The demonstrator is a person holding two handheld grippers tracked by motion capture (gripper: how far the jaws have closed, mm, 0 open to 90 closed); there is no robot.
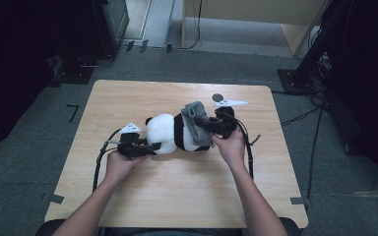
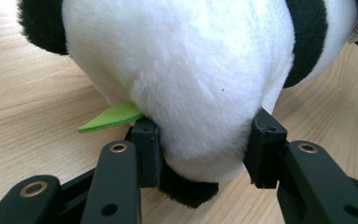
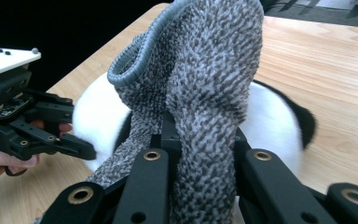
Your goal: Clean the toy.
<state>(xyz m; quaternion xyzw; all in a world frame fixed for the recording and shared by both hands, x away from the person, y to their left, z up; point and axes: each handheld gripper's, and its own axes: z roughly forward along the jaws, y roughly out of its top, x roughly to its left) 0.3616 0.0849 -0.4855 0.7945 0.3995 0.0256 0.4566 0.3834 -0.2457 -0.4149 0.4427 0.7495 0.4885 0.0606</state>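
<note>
A plush panda (image 1: 172,132) lies on the wooden table (image 1: 128,196). My left gripper (image 1: 150,147) is shut on the panda's white head (image 2: 191,84), its pads pressing into the fur from both sides. A green felt leaf (image 2: 112,116) sticks out beside the left pad. My right gripper (image 1: 211,129) is shut on a grey knitted sock (image 1: 197,120), which drapes over the panda's body. In the right gripper view the sock (image 3: 205,93) rises between the jaws, its ribbed opening at the upper left, with the left gripper (image 3: 81,149) beyond it.
A small dark round mark (image 1: 217,97) lies on the table behind the right gripper. Cables trail from both grippers toward the near edge. Dark equipment stands on the floor to the left and right of the table.
</note>
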